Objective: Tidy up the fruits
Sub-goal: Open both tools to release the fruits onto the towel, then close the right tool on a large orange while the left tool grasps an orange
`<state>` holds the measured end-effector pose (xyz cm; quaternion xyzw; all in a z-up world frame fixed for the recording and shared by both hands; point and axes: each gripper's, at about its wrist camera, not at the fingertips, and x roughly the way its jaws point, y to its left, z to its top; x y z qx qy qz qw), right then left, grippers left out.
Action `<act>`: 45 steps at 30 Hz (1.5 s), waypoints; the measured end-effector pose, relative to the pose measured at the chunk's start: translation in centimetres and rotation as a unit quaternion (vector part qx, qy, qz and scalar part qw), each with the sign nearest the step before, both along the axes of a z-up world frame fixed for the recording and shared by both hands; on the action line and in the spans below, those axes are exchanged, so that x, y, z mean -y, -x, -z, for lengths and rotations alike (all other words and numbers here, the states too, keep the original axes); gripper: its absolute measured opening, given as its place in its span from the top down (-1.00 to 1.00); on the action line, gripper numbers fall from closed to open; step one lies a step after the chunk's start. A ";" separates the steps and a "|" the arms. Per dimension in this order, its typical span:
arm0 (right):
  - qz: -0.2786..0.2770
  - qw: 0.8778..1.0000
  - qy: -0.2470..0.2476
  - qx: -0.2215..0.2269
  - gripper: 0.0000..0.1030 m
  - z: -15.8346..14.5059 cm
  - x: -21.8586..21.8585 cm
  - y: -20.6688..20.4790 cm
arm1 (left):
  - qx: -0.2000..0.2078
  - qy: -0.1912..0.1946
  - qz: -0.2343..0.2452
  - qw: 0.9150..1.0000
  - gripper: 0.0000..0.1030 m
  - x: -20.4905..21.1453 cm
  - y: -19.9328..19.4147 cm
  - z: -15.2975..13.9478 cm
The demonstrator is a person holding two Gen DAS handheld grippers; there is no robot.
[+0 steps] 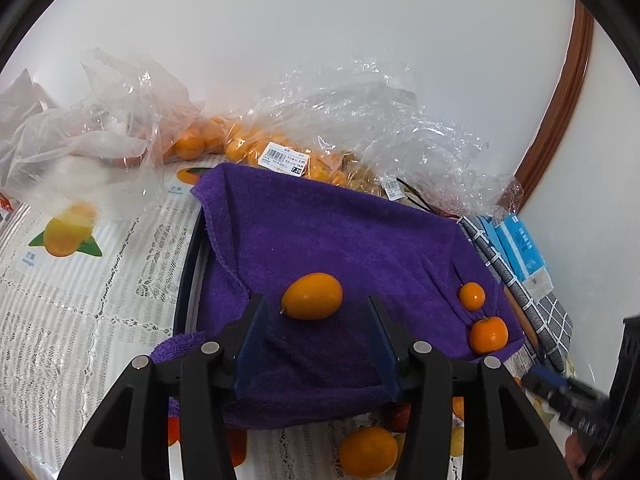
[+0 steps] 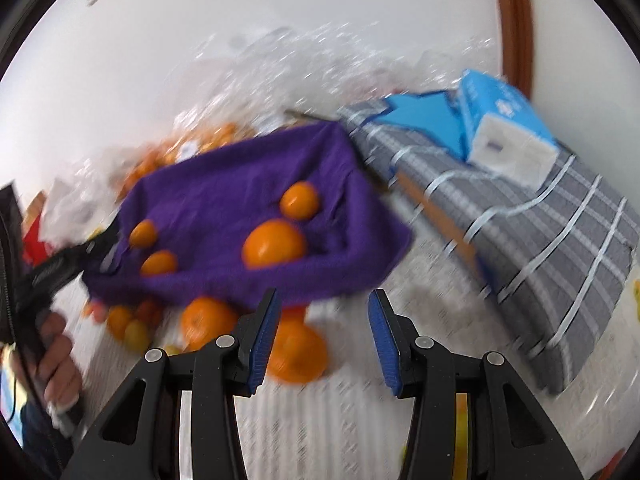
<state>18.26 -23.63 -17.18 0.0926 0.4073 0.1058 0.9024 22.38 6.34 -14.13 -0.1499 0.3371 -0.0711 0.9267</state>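
My left gripper stands parted and empty; the oval kumquat lies just beyond its tips, long axis crosswise; my right gripper, parted too, hangs farther off.

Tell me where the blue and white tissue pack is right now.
In the right wrist view the blue and white tissue pack sits upper right, on the grey checked cloth, right of the purple towel.
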 end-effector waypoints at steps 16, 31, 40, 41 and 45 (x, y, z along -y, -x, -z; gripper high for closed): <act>0.002 0.997 0.081 0.001 0.20 2.3 -3.5 1.0 | 0.039 -0.039 -0.002 0.998 -0.06 0.7 1.3 -1.1; 0.038 0.998 0.037 0.038 0.21 1.2 -1.0 2.3 | 0.012 -0.042 0.066 0.997 -0.06 2.5 7.3 0.2; 0.033 0.998 0.035 0.041 0.21 1.1 -1.2 2.3 | -0.044 -0.007 0.084 0.996 0.12 2.9 5.4 2.3; 0.030 0.998 0.035 0.041 0.21 1.1 -1.2 2.3 | -0.049 -0.004 0.086 0.995 0.19 3.0 5.1 2.4; 0.019 0.998 0.036 0.045 0.21 1.0 -1.6 2.4 | -0.060 -0.001 0.090 0.994 0.39 3.4 4.7 2.7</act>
